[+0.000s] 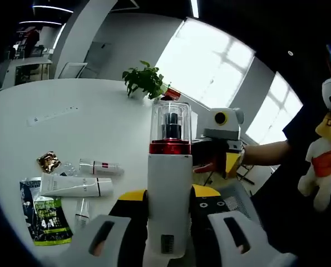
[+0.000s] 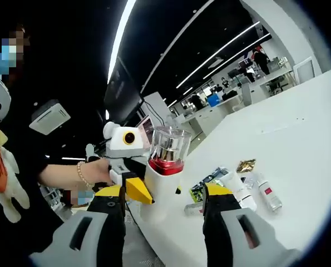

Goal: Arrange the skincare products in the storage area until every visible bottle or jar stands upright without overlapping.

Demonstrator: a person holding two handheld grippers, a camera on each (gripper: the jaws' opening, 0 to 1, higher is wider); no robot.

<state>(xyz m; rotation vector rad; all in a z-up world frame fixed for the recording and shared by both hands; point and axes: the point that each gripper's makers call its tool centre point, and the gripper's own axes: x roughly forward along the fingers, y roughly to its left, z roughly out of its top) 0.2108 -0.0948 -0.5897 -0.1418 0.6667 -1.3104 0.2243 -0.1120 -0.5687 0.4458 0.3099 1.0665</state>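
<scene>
The left gripper has its jaws clamped on the white pump bottle, held upright above the worktop. The right gripper stands with jaws spread, gripping nothing, the bottle between them. At nine o'clock in the left gripper view lie a white tube and a small vial.

A potted green plant stands near the far edge of the white table. A green-and-black sachet lies by the table's near left edge, with a crumpled gold wrapper just beyond it. A plush toy in orange and white hangs off the table's right side.
</scene>
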